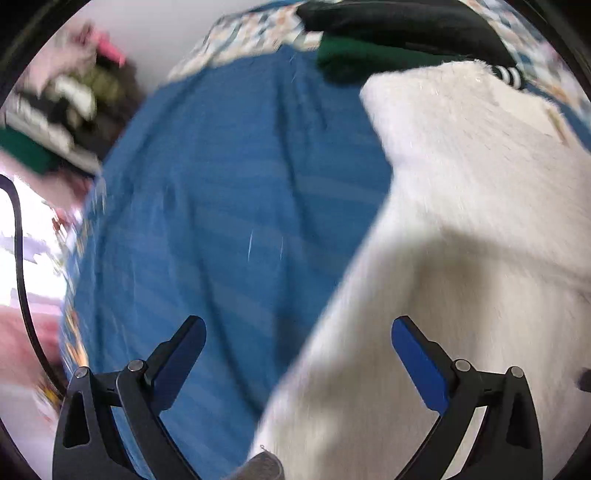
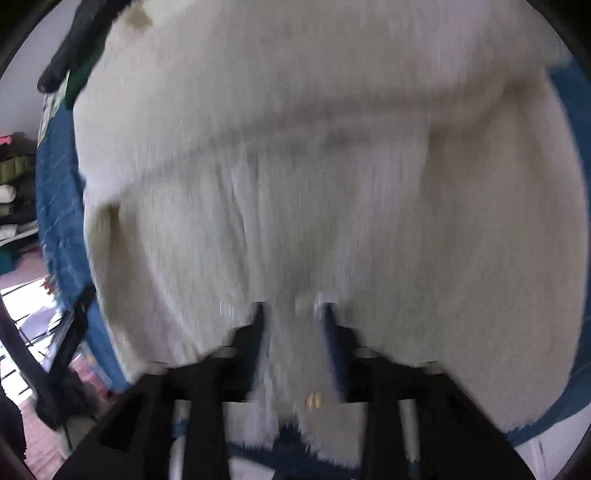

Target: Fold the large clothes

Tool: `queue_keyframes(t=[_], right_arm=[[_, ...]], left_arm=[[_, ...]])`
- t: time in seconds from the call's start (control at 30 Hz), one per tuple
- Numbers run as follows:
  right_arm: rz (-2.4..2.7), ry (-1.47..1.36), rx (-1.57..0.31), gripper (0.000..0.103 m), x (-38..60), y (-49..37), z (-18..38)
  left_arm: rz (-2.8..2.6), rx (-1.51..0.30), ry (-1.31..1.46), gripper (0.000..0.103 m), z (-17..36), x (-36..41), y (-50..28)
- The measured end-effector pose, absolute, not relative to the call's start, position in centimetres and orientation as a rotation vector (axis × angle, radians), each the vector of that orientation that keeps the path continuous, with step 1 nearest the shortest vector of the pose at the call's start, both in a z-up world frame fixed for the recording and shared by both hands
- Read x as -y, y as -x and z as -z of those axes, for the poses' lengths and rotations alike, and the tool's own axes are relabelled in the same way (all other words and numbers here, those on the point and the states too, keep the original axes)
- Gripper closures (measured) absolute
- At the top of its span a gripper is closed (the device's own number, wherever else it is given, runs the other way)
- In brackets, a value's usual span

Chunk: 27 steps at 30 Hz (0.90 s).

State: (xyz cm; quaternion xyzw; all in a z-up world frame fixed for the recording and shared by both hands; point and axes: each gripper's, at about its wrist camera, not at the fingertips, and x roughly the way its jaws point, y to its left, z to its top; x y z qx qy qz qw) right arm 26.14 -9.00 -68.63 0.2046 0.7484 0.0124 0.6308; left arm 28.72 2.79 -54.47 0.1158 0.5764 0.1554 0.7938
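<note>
A large white fluffy garment [image 1: 461, 229] lies on a blue striped bed cover [image 1: 229, 206], filling the right half of the left wrist view and nearly all of the right wrist view [image 2: 295, 147]. My left gripper [image 1: 299, 328] is open and empty above the garment's left edge, one finger over the blue cover, the other over the white fabric. My right gripper [image 2: 293, 310] is shut on a fold of the white garment near its front edge; the fabric bunches between the fingers. Both views are motion-blurred.
Black [image 1: 399, 18] and green [image 1: 354, 59] clothes lie at the far end of the bed. A patterned quilt [image 1: 251, 33] shows under the blue cover. Piled clothes on shelves [image 1: 70, 96] stand to the left. A black cable [image 1: 22, 258] hangs at the left edge.
</note>
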Motion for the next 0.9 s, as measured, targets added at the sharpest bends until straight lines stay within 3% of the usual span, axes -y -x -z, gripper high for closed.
queue_keyframes(t=[0.07, 0.2, 0.47, 0.5, 0.53, 0.57, 0.73, 0.9], right_arm=[[-0.019, -0.501, -1.687, 0.053, 8.3, -27.1, 68.7], [-0.109, -0.693, -1.686, 0.053, 5.1, -29.2, 69.1], [-0.129, -0.664, -1.965, 0.054, 2.5, -24.2, 74.1], [-0.124, -0.680, -1.974, 0.058, 1.8, -24.0, 74.7], [-0.103, -0.667, -1.958, 0.082, 1.3, -23.4, 74.9], [-0.102, -0.617, -1.932, 0.096, 0.4, -23.0, 74.3], [-0.102, -0.514, -1.838, 0.098, -2.6, -20.7, 70.3], [-0.057, -0.438, -1.892, 0.098, -1.4, -18.8, 70.1]], left_arm=[[-0.402, -1.214, -0.371, 0.000, 56.3, -2.5, -32.1], [-0.419, -1.335, -0.255, 0.000, 60.5, -5.6, -35.4], [-0.408, -1.311, -0.187, 0.000, 56.1, -7.2, -30.5], [-0.407, -1.311, -0.178, 0.000, 55.3, -7.1, -29.5], [-0.407, -1.315, -0.172, 0.000, 54.4, -7.1, -28.0], [-0.407, -1.318, -0.170, 0.000, 53.7, -6.9, -27.3], [-0.392, -1.379, -0.139, 0.000, 51.7, -6.5, -22.7], [-0.361, -1.424, -0.168, 0.000, 53.2, -4.9, -20.7]])
